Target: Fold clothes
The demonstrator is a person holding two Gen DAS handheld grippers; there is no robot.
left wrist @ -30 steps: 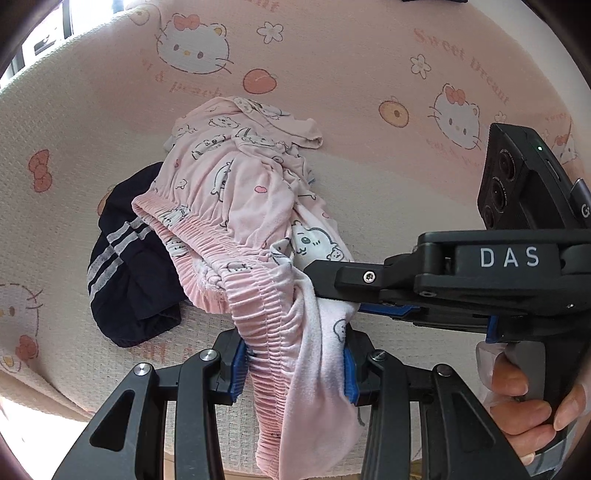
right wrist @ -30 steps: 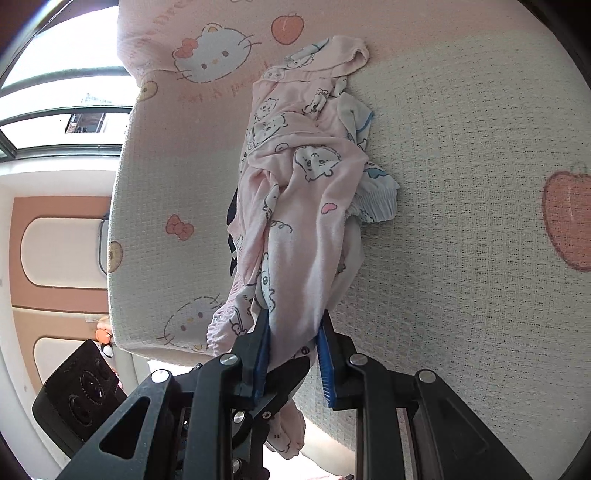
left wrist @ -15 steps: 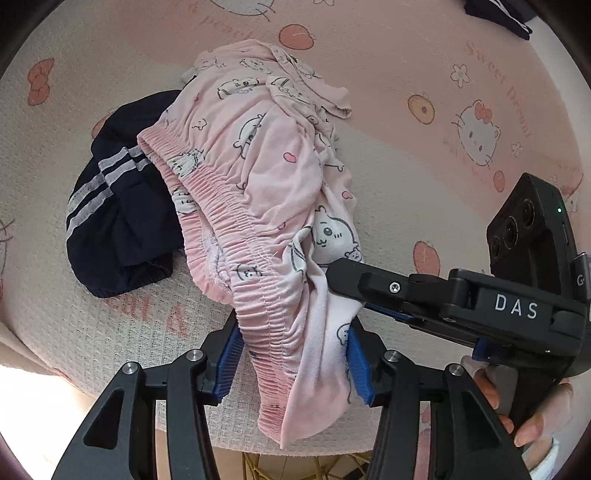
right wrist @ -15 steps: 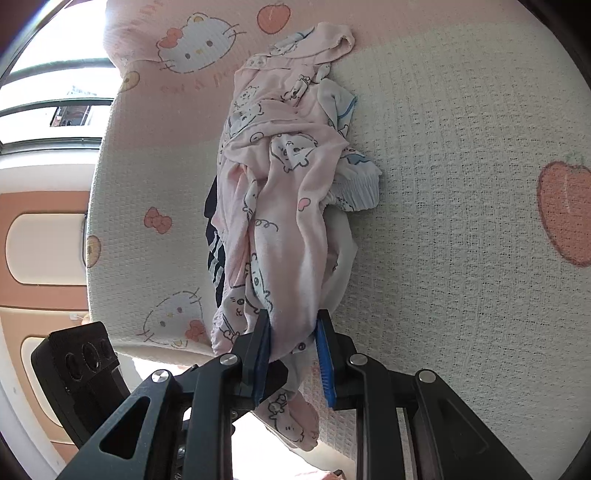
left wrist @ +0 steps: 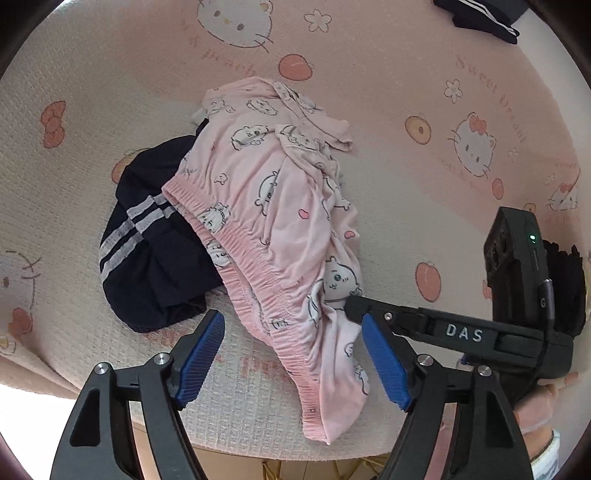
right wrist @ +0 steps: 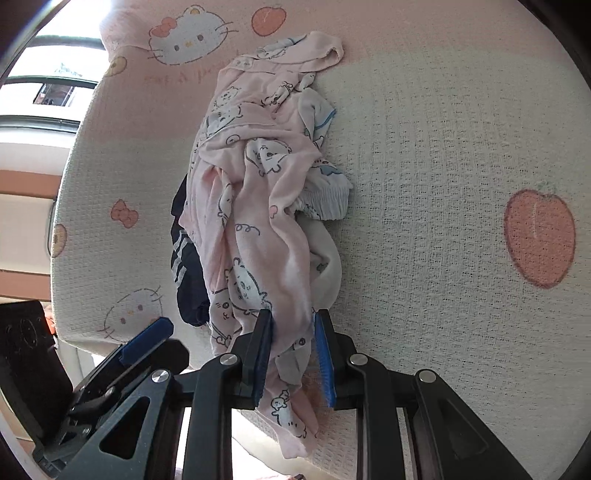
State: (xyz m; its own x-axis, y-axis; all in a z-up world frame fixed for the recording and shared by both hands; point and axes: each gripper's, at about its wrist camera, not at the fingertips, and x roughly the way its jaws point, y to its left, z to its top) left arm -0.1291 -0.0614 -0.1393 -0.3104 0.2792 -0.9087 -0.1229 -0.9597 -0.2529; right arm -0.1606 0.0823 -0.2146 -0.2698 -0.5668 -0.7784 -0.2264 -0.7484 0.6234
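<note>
Pink cartoon-print pants [left wrist: 280, 206] lie crumpled on the bed, their gathered waistband drooping over the near edge. My left gripper [left wrist: 291, 356] hovers over that waistband with its jaws opening; the cloth lies between the blue pads [left wrist: 199, 354] but neither presses on it. From the right, my right gripper [left wrist: 351, 304] is shut on a fold of the pants. In the right wrist view the pants [right wrist: 258, 206] run up from my right gripper [right wrist: 293, 352], pinched between its pads. One left gripper finger [right wrist: 147, 341] shows at lower left.
A navy garment with white stripes [left wrist: 147, 258] lies partly under the pants, and a white and blue piece [right wrist: 325, 195] peeks out beside them. Another dark garment [left wrist: 480, 18] sits far back. The printed bed cover [left wrist: 443, 92] ends at the near edge. A hand [left wrist: 535, 406] holds the right gripper.
My left gripper's jaws have spread wide and released the pink waistband, which now hangs free between them. The right gripper has kept its grip on the pants.
</note>
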